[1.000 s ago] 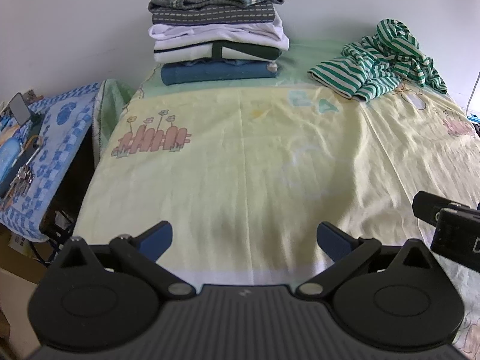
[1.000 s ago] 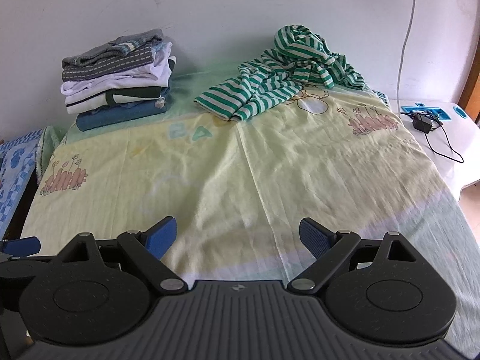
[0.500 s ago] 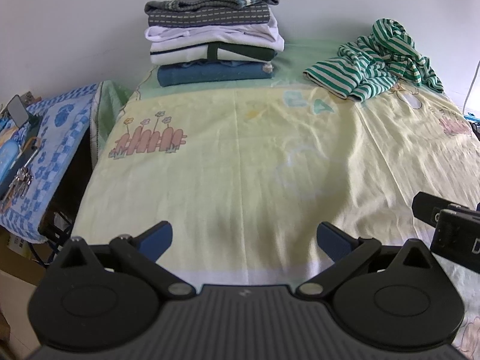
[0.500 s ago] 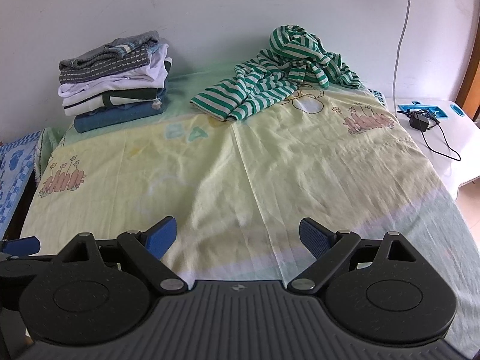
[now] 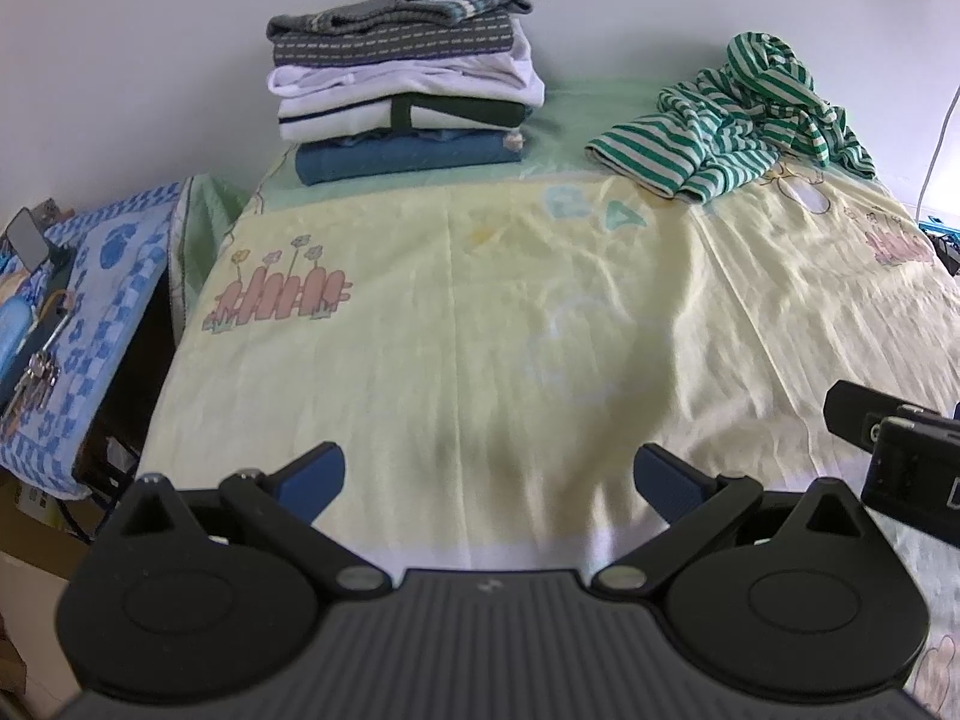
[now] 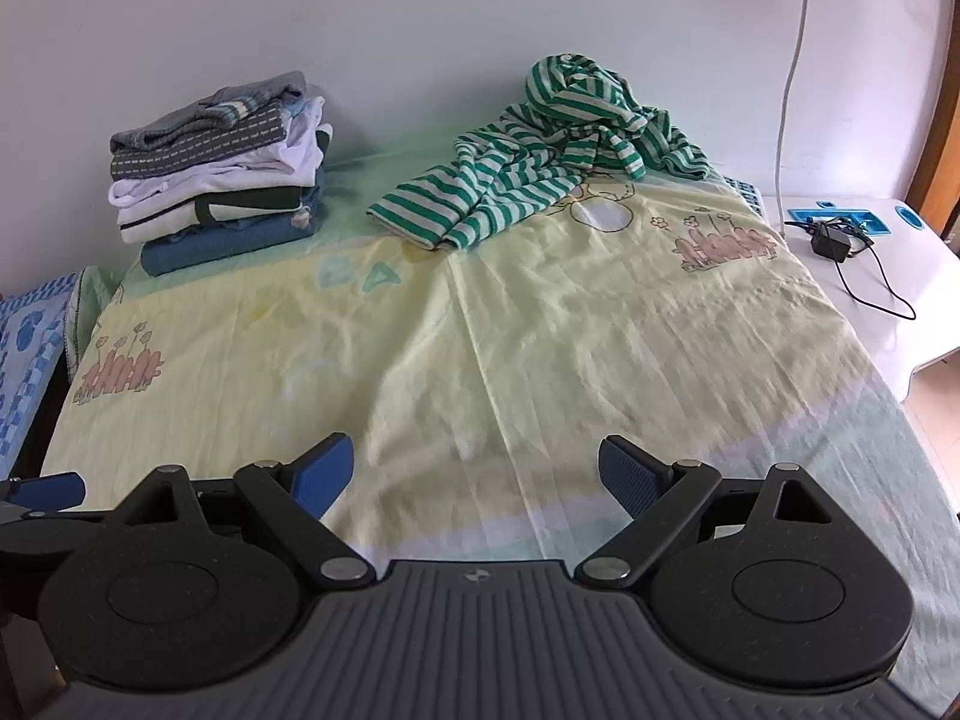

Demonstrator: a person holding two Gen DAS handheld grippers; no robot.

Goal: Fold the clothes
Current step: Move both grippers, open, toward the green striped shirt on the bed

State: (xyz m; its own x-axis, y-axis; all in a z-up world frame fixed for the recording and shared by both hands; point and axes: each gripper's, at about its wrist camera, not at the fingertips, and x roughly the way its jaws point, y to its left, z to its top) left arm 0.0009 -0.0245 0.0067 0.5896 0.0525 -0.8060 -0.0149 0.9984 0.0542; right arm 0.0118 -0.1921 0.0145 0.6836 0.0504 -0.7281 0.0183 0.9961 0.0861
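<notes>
The left claw (image 5: pixel 489 480) is spread wide with nothing between its blue pads, poised over the near part of the bed (image 5: pixel 480 330); the right claw (image 6: pixel 474 471) is just as wide apart and equally empty. Compared with a second ago, both views have drawn slightly back, so the clothes sit a little further off. The crumpled green-striped shirt (image 6: pixel 540 150) lies unfolded at the far right of the bed by the wall, well apart from both claws. A stack of folded clothes (image 5: pixel 402 78) stands at the far left. A charger with cable (image 6: pixel 840 246) rests on the white side table (image 6: pixel 888 288); nothing lies between the claws and the shirt.
</notes>
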